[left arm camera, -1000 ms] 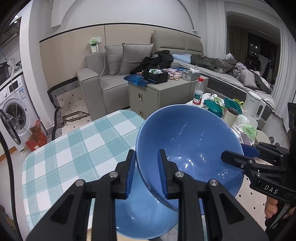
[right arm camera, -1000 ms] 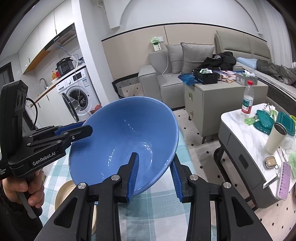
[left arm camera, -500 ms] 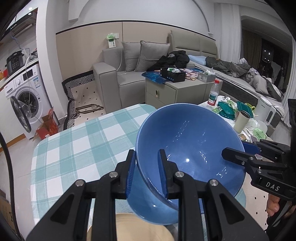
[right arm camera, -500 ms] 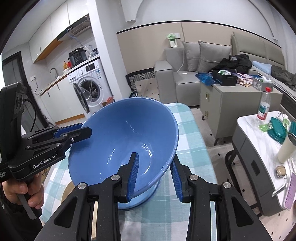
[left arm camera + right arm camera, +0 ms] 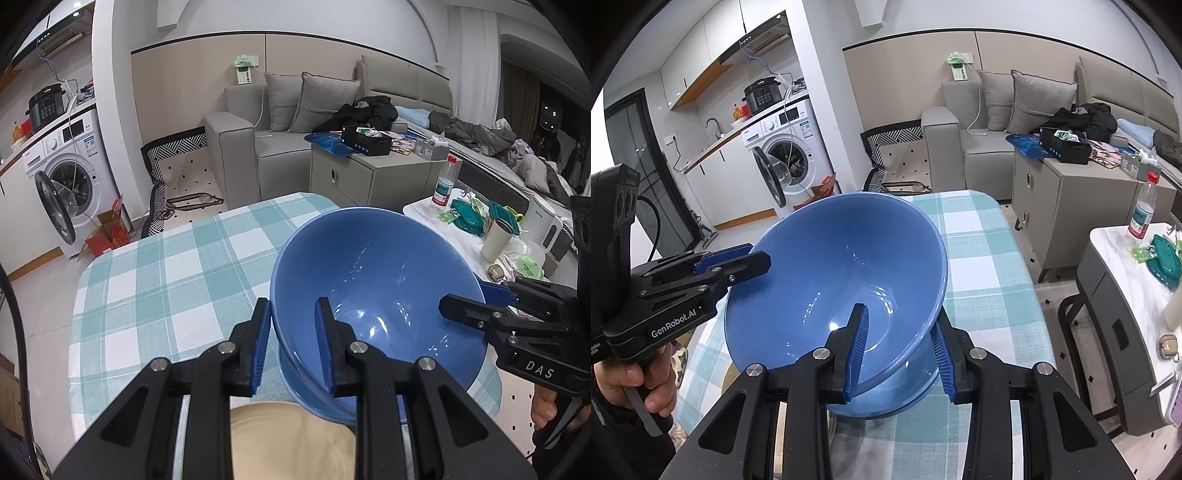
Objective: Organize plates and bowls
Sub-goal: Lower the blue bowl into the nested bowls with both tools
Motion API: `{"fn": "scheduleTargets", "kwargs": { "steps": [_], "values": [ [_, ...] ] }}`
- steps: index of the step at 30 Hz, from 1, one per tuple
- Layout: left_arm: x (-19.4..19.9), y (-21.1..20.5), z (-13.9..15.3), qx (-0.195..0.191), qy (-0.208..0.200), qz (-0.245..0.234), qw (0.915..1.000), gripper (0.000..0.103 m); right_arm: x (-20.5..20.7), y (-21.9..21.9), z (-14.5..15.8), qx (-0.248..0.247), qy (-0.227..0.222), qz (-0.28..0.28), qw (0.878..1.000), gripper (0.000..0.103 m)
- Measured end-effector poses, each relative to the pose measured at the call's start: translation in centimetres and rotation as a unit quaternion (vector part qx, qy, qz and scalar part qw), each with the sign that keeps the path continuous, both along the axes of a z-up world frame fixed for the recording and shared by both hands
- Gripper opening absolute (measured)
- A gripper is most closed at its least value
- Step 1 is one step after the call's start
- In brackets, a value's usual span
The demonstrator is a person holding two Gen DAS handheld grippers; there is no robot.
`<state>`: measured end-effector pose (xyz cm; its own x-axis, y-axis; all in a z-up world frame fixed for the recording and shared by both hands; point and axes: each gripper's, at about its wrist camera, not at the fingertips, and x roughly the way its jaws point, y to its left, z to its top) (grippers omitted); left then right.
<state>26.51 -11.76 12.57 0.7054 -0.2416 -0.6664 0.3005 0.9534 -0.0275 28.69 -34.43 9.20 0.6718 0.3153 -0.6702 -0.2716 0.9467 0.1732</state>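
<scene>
Left wrist view: the left gripper (image 5: 291,345) is clamping the near rim of a blue bowl (image 5: 373,280), one pad outside the wall and one inside. The bowl is tilting with its opening toward the camera, above the checked tablecloth (image 5: 166,280). A second blue bowl (image 5: 314,400) is sitting just beneath it, and a beige plate (image 5: 291,439) is lying at the bottom edge. The right gripper (image 5: 476,299) is gripping the rim on the far right side. Right wrist view: the right gripper (image 5: 899,352) is closing on the bowl's (image 5: 827,273) lower right rim, its wall pinched between the blue pads. The left gripper (image 5: 738,262) is holding the opposite rim, with a hand (image 5: 635,380) wrapping its handle. The lower bowl (image 5: 886,398) is resting on the tablecloth (image 5: 982,273) directly under the held one.
</scene>
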Motion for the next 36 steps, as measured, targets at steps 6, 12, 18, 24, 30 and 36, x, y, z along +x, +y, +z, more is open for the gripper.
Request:
{"fn": "scheduleTargets", "kwargs": {
  "steps": [6, 12, 18, 24, 30, 36],
  "values": [
    [-0.2, 0.2, -0.5, -0.001, 0.007, 0.002, 1.0000, 0.023, 0.4, 0.0, -0.6, -0.001, 0.009, 0.002, 1.000, 0.035],
    [-0.1, 0.0, -1.3, 0.001, 0.018, 0.000, 0.9998, 0.023, 1.2, -0.2, -1.1, -0.003, 0.020, -0.002, 1.000, 0.036],
    [0.0, -0.3, -2.2, 0.004, 0.026, 0.002, 0.9996, 0.023, 1.3, -0.3, -2.0, -0.008, 0.030, -0.002, 1.000, 0.036],
    [0.0, -0.4, -3.2, 0.010, 0.034, 0.007, 0.9993, 0.023, 1.6, -0.1, -3.0, -0.015, 0.038, -0.002, 0.999, 0.035],
    [0.2, -0.6, -4.0, 0.012, 0.042, 0.008, 0.9990, 0.023, 1.8, 0.0, -3.9, -0.023, 0.044, -0.004, 0.999, 0.036],
    [0.4, -0.8, -4.5, 0.016, 0.045, 0.008, 0.9988, 0.023, 1.9, 0.3, -4.5, -0.031, 0.048, -0.005, 0.998, 0.036]
  ]
}}
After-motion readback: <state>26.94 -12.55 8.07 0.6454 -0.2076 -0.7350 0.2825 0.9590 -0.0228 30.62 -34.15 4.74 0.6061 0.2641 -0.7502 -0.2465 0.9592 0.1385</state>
